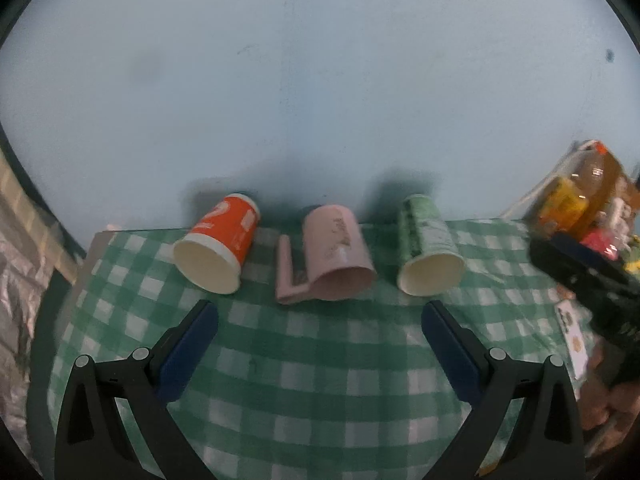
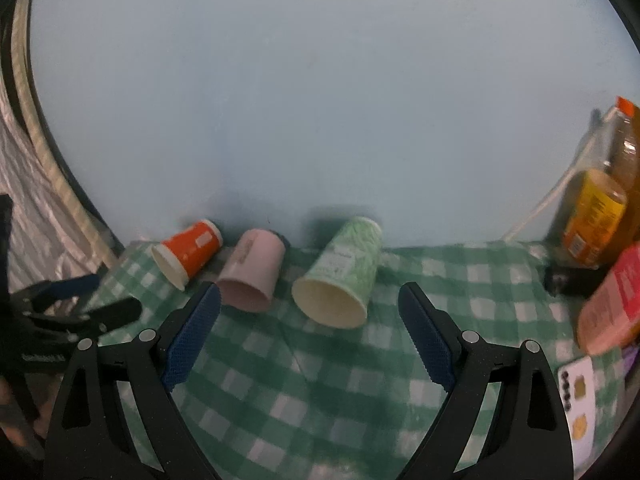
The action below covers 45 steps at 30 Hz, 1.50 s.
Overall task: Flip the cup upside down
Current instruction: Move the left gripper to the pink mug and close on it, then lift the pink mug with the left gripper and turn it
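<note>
Three cups lie on their sides on a green checked tablecloth (image 1: pixel 320 360), mouths toward me: an orange paper cup (image 1: pixel 218 242) at left, a pink mug with a handle (image 1: pixel 330 260) in the middle, a green paper cup (image 1: pixel 428 246) at right. My left gripper (image 1: pixel 320 312) is open and empty, short of the pink mug. My right gripper (image 2: pixel 310 296) is open and empty, its jaws either side of the green cup (image 2: pixel 340 274), just short of its mouth. The right wrist view also shows the orange cup (image 2: pixel 190 252) and the pink mug (image 2: pixel 254 270).
A pale blue wall rises right behind the cups. Bottles and packets (image 2: pixel 600 216) crowd the right table edge, with a white card (image 2: pixel 578 396) in front. The right gripper shows as a black shape (image 1: pixel 592 288) at the right of the left wrist view. The left gripper (image 2: pixel 68 308) shows at far left.
</note>
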Available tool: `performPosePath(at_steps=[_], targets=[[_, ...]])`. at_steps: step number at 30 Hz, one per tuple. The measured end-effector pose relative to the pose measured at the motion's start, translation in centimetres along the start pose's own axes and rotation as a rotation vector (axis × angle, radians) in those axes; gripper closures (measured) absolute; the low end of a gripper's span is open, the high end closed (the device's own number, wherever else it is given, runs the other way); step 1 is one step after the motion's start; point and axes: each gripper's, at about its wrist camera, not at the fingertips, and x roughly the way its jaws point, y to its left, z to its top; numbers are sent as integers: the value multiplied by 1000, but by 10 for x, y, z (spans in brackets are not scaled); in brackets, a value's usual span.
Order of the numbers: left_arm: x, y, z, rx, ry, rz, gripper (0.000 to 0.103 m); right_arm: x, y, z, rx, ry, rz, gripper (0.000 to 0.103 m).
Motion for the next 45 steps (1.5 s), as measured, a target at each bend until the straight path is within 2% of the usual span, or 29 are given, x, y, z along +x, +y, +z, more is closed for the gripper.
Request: performPosePath(at_steps=[2,7,9,13,18,20,23,26,28,32,38,41,45], targets=[[10,-3,10,15,21,-1,1,8,-6,12,8,28,4,13],[52,-5,32,4,123,-8,1,39,-24,41,106,136,136,13],[72,-6,40,-10,174,20,1,58,-27,48,157,194,171,13],[98,-14,48,4,205,56,1,89,-29,52,226,275,228,13],[138,-14,52,-27,281,41,1,124,-32,51,289,355,286,13],[150,-13,55,-36,285,56,3,131,-33,50,295,358,276,13],[166,-12,59,-68,320,27,6,129,-34,49,297,346,264,13],[185,-12,62,-84,370,13,13,125,-32,48,284,340,262,13],[192,-12,62,-90,396,16,21,122,-29,48,266,333,254,13],[208,-10,64,-106,436,-13,28,122,-33,46,268,333,249,13],[218,-10,73,-76,437,-18,29,124,-35,44,269,346,255,13],[205,-18,71,-23,408,-21,29,124,-36,42,265,353,250,13],[194,-25,70,-16,374,-22,29,118,-34,37,267,345,255,13]])
